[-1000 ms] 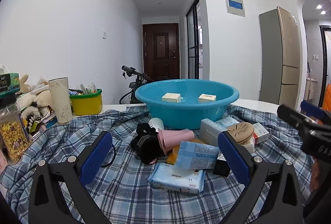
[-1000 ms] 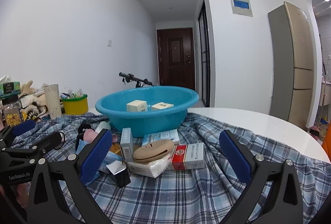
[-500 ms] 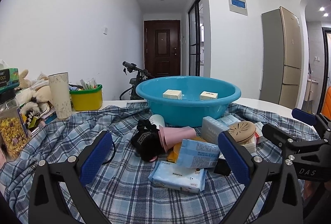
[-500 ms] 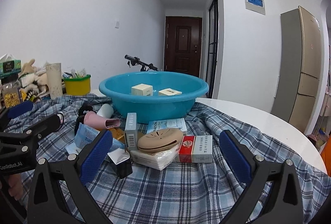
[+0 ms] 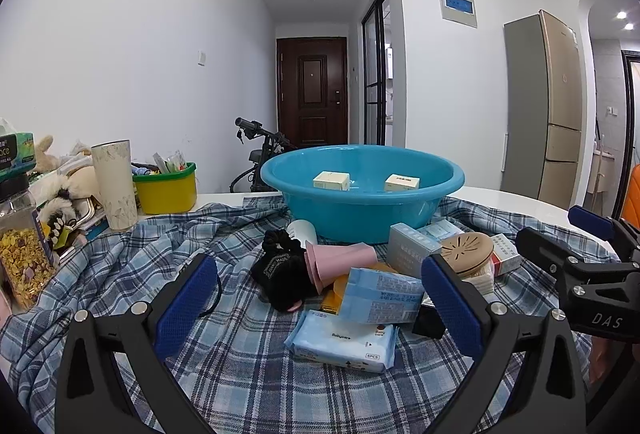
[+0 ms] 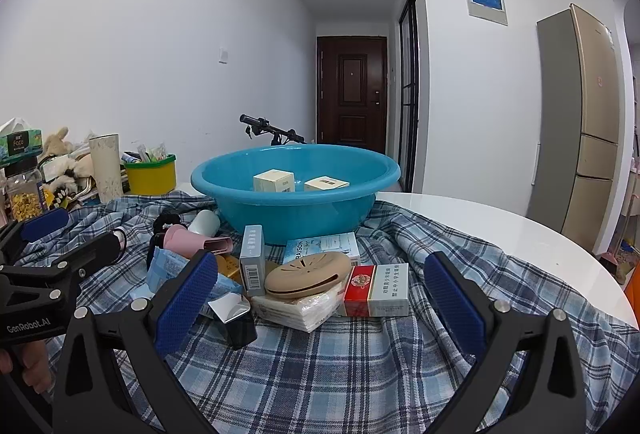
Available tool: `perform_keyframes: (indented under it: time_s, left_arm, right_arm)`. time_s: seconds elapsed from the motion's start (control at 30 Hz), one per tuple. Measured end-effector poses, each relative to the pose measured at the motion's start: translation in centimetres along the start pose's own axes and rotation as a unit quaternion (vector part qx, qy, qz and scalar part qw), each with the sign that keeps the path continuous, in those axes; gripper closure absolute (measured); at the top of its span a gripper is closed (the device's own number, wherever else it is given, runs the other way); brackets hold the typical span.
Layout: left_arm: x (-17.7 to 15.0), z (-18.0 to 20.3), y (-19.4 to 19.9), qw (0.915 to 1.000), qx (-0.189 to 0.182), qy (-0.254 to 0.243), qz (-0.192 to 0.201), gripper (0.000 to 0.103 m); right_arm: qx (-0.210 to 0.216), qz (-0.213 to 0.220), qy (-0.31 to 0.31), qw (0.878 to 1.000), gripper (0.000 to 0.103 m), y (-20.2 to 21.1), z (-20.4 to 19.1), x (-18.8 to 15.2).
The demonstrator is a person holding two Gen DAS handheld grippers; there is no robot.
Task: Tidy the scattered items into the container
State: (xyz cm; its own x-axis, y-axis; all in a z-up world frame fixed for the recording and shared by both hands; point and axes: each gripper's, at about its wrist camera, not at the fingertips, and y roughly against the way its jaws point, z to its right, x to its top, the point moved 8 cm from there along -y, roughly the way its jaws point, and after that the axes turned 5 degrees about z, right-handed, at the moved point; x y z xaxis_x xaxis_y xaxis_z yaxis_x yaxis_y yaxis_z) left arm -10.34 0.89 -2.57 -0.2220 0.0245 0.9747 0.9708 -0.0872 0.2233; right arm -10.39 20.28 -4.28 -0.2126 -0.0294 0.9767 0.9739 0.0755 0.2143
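Lying ahead of hand-held gripper [image 6: 320,298]: cigarette pack [image 6: 378,290]

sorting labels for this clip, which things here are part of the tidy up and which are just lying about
Part of the job: blue basin, red cigarette pack, tan round case, wipes pack, pink cup, black pouch.

Just lying about: yellow tub, tall tumbler, cereal jar, plush toys.

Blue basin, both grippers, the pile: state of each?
left gripper: open, empty.
right gripper: open, empty.
blue basin: upright, holds two small boxes.
red-and-white carton: on the cloth, outside the basin.
tan vented disc: resting on a tissue pack.
wet-wipes pack: flat on the cloth.
pink cup: tipped on its side.
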Motion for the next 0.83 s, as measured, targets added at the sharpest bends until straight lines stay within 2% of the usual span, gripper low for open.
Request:
perform_keyframes:
  time_s: [0.83]
  left_arm:
    - [0.13,0.18,0.27,1.0000,-0.002,-0.005,0.004,0.000]
  right_arm:
    - [-0.002,0.002,-0.002,1.000,0.000,0.02,0.14,-0.01]
